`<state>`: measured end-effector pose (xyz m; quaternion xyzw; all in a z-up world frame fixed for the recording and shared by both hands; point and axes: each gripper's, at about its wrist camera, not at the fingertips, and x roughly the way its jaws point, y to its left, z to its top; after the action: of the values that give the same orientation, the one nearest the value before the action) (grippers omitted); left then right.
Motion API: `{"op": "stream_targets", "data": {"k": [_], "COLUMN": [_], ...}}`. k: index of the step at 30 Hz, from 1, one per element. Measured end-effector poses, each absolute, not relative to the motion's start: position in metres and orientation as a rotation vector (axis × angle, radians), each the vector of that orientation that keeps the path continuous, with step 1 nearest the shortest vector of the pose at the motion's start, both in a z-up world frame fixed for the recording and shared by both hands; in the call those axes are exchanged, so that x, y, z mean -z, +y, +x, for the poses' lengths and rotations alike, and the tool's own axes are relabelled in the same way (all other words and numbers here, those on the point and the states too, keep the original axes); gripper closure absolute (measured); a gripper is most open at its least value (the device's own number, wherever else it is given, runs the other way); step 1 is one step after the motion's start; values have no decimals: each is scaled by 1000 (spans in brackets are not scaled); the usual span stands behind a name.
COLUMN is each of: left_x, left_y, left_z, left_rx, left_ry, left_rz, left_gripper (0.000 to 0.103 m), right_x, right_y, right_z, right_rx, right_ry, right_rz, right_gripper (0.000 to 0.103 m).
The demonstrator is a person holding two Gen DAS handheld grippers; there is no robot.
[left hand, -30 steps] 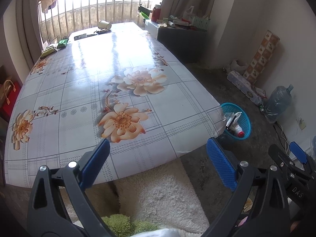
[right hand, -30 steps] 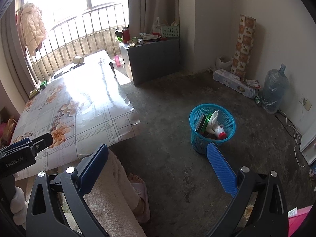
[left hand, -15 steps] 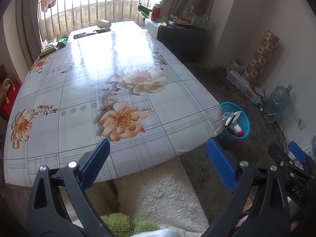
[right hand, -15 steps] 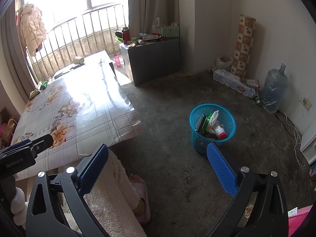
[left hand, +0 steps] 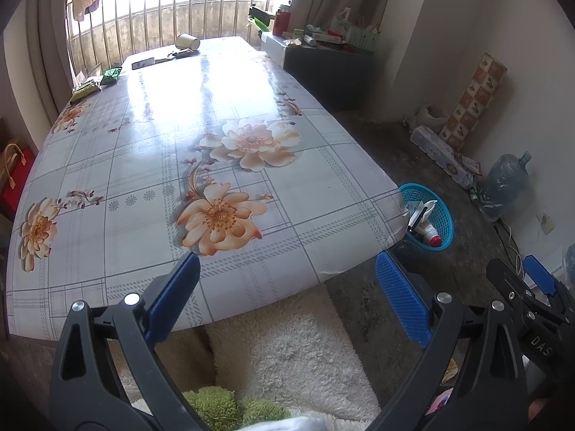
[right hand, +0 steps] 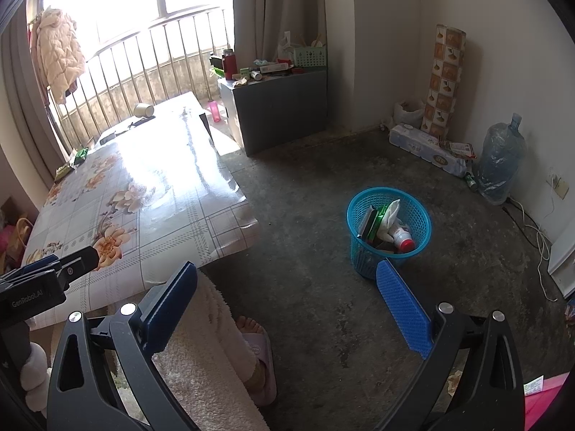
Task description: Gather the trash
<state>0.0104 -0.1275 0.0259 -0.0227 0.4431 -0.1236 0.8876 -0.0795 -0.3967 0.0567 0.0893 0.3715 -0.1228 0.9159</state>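
Left wrist view: the left tool hangs wide and empty over the near edge of the glossy floral-patterned tabletop; a tipped paper cup and green wrappers lie at its far end, well apart, so a long level reach seems needed. Right wrist view: the right tool is also wide and empty, facing the round blue plastic mesh basket on the concrete floor, already holding trash. The basket's lower contents are hidden.

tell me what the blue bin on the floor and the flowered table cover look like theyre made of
Blue bin: likely moulded plastic, its wall an open lattice that lets the trash inside show through. Flowered table cover: probably glossy vinyl or oilcloth, since it mirrors the window glare and drapes stiffly over the table edge.
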Motion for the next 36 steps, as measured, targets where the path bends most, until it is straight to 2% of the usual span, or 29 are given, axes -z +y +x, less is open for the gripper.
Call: {"op": "stream_targets", "data": {"k": [36], "left_x": [-23], "left_y": [-125], "left_z": [12], "left_rx": [262], "left_ry": [933], "left_rz": [-47], "left_gripper": [9], "right_x": [-52], "right_y": [-388], "right_z": [-77], "right_rx": [247], "right_ry": [773], "right_rz": [198], "right_gripper": [6]}}
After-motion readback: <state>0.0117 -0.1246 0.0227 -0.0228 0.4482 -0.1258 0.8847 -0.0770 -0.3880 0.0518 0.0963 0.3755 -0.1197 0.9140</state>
